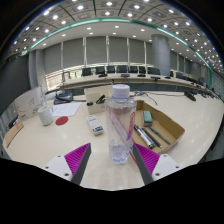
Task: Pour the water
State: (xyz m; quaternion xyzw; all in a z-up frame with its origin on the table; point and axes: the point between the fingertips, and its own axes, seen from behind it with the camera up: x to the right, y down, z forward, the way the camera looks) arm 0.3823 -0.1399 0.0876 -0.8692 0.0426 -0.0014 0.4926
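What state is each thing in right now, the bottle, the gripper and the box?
Bottle: upright, cap on, standing between the fingers.
Gripper: open, a gap at either side of the bottle.
Cardboard box: open at the top, lying beyond the fingers.

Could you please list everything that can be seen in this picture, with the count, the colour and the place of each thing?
Water bottle: one, clear with a white cap, upright on the table between the claw's fingers.
Table: one, pale, wide, under everything.
Cardboard tray: one, brown, beside the bottle, with small items inside.
Remote-like device: one, white, on the other side of the bottle.
Red disc: one, beyond the device.
Office chairs: several, dark, along the far windows.
Claw: one, magenta pads, open around the bottle.
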